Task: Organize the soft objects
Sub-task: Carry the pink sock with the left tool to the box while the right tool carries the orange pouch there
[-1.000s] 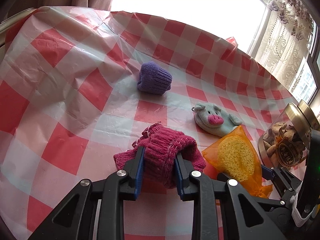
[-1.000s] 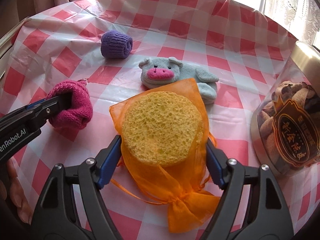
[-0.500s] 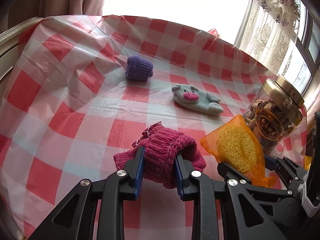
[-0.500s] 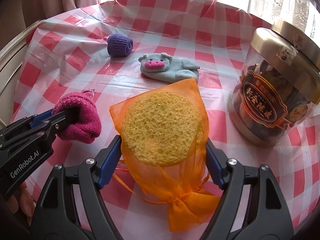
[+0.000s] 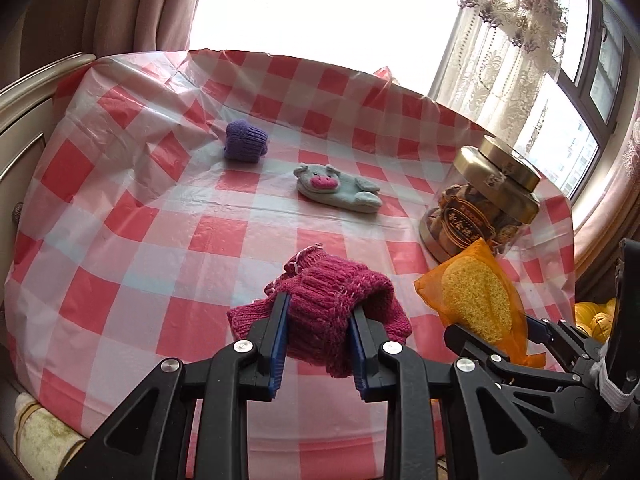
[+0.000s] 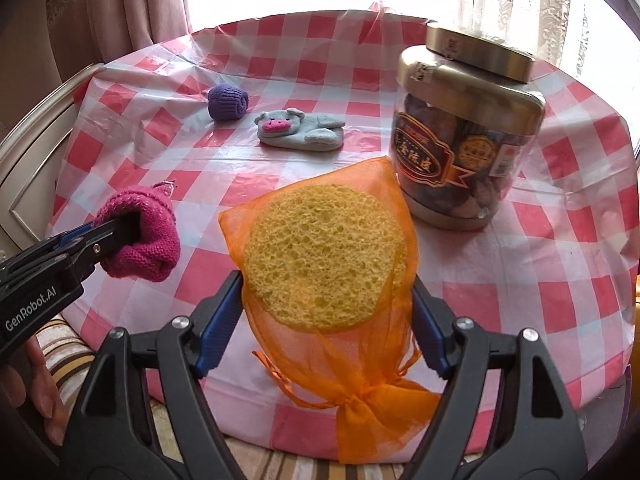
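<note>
My left gripper [image 5: 320, 320] is shut on a magenta knitted piece [image 5: 332, 304] and holds it above the near edge of the table; it also shows in the right wrist view [image 6: 140, 236]. My right gripper [image 6: 326, 292] is shut on an orange mesh bag with a yellow sponge [image 6: 324, 264], lifted off the table; the bag also shows in the left wrist view [image 5: 476, 300]. A purple knitted piece [image 5: 245, 140] [image 6: 228, 102] and a grey pig plush [image 5: 336, 192] [image 6: 300, 132] lie on the far part of the checked tablecloth [image 5: 120, 200].
A clear jar with a gold lid [image 6: 468, 140] [image 5: 480, 208] stands on the table's right side. Curtains [image 5: 120, 8] and a window [image 5: 580, 80] are behind the table. A wooden frame [image 5: 24, 92] runs along the left. Yellow objects [image 5: 596, 316] sit beyond the right edge.
Both grippers have pulled back and up from the table with their loads. The whole table and the jar are now in view. Neither grip has changed.
</note>
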Demonstrator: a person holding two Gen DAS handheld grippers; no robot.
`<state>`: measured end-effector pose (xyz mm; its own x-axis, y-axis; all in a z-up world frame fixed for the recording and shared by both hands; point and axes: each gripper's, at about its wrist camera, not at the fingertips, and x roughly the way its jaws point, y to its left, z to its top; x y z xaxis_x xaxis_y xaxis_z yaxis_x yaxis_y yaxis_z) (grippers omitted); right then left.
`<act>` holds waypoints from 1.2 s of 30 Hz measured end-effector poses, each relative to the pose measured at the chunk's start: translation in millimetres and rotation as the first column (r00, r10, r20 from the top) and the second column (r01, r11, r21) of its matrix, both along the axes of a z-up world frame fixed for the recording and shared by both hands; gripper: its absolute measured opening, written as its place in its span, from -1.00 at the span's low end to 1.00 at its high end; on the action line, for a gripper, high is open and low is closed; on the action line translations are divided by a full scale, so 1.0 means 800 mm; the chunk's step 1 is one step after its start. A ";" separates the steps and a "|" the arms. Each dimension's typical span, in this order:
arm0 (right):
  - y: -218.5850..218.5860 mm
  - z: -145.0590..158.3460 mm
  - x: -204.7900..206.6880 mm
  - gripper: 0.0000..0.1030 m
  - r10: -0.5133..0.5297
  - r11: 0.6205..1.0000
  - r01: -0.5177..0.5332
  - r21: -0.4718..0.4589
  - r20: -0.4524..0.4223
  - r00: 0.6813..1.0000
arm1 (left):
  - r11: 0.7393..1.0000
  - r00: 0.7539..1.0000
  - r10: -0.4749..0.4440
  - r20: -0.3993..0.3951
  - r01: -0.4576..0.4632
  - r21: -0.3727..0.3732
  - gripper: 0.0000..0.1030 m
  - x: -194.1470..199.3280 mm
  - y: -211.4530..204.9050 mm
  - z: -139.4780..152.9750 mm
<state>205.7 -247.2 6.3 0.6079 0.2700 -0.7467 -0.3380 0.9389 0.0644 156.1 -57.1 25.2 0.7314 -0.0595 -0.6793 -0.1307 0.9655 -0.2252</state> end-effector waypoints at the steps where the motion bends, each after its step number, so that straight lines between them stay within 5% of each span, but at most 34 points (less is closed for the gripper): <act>1: -0.007 0.002 -0.006 0.55 -0.003 1.000 0.003 -0.001 0.003 1.000 | 1.000 1.000 -0.013 0.002 0.013 -0.002 -0.46 -0.004 -0.008 0.003; 12: -0.122 0.004 -0.071 0.55 -0.088 0.996 0.088 -0.023 -0.005 0.996 | 0.973 0.973 -0.229 0.003 0.229 -0.027 -0.46 -0.040 -0.125 0.018; 25: -0.283 -0.016 -0.117 0.55 -0.299 0.950 0.293 -0.107 -0.045 0.953 | 0.867 0.868 -0.496 -0.026 0.494 -0.070 -0.45 -0.072 -0.266 0.014; 36: -0.373 -0.013 -0.133 0.55 -0.448 0.886 0.439 -0.151 -0.029 0.893 | 0.798 0.801 -0.598 -0.036 0.591 -0.119 -0.43 -0.084 -0.327 0.014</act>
<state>99.5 -545.5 -4.2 0.5916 -0.1247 -0.7966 0.1165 0.9908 -0.0685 89.3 -319.0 36.0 0.4830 -0.5352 -0.6931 0.4431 0.8320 -0.3337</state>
